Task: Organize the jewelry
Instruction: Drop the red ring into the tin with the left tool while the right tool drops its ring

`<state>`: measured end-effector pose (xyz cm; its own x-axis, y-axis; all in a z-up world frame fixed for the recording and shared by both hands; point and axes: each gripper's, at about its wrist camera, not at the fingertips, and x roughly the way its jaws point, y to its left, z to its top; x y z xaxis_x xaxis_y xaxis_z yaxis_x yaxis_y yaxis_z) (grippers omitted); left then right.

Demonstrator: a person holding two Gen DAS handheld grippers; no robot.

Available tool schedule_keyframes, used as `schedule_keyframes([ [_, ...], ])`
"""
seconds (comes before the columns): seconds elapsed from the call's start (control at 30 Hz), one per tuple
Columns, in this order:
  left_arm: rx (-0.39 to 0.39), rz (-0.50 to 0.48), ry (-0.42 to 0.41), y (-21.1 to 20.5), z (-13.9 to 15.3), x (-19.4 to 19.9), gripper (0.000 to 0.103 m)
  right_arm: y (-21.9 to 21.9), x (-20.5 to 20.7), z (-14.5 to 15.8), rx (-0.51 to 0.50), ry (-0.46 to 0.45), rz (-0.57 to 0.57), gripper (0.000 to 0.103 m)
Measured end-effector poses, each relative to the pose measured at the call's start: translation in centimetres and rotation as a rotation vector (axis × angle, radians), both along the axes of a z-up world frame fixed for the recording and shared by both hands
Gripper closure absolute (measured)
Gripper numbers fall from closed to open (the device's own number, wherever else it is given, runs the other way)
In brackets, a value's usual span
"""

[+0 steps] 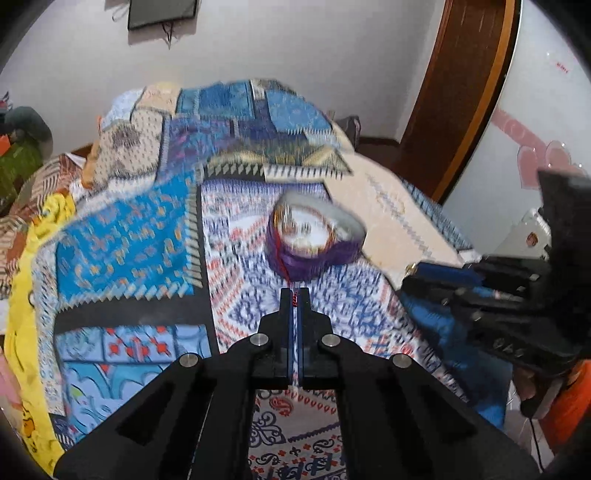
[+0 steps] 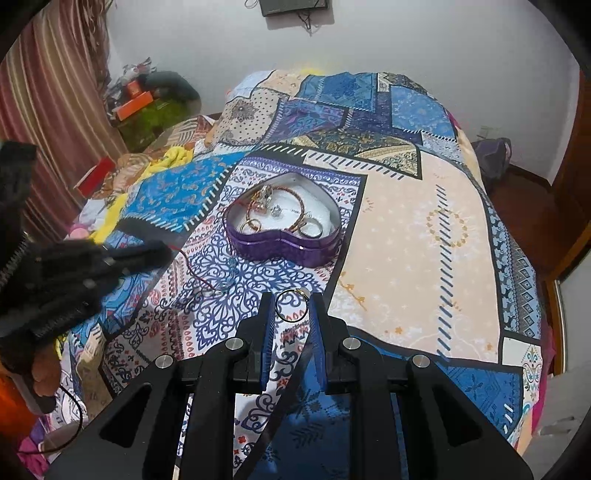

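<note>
1. My work surface is a bed under a patchwork bedspread, blue, cream and purple panels; the left wrist view of it is motion-blurred.
2. Room: pale wall behind, a dark framed object hung high on it, striped curtain at the left in the right wrist view, brown wooden door frame at the right in the left wrist view.
3. Clutter off the far left bed corner: an orange box and green fabric. I cannot make out more.
4. Purple heart-shaped box sits open on the bedspread, ahead of both tools. White lining inside; it holds a copper-coloured bangle, several rings and small sparkly pieces.
5. Right gripper: tongs part-way apart, a gold ring standing upright between the tips. It looks touched on both sides, but I cannot tell if it is truly pinched. It is on the near side of the box, apart from it.
6. Left gripper: tongs drawn together on a thin red cord at the very tips. In the left wrist view the cord runs from the tips toward the box.
7. In the right wrist view the cord trails across the bedspread to a pale blue pendant lying near the box's front, well left of the ring.
</note>
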<state>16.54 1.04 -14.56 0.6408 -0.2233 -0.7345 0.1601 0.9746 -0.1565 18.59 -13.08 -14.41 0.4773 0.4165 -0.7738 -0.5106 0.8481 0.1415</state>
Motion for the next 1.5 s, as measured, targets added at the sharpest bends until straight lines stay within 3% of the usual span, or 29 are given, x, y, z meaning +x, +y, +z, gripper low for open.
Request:
schedule_keyframes([
  [0.4,-0.014,0.008,-0.146,0.1,5.7,1.5,0.103,0.4,0.9,2.4,0.032,-0.063,0.001,0.086],
  [0.77,-0.016,-0.008,-0.224,-0.6,8.1,3.6,0.103,0.6,2.2,2.7,0.055,-0.074,-0.012,0.086],
  [1.1,-0.043,-0.016,-0.149,-0.8,5.4,6.5,0.103,1.0,3.6,2.1,0.052,-0.065,-0.005,0.086],
  [1.5,0.000,-0.028,-0.014,-0.3,0.1,7.3,0.103,3.0,5.1,0.3,0.002,-0.035,0.038,0.086],
])
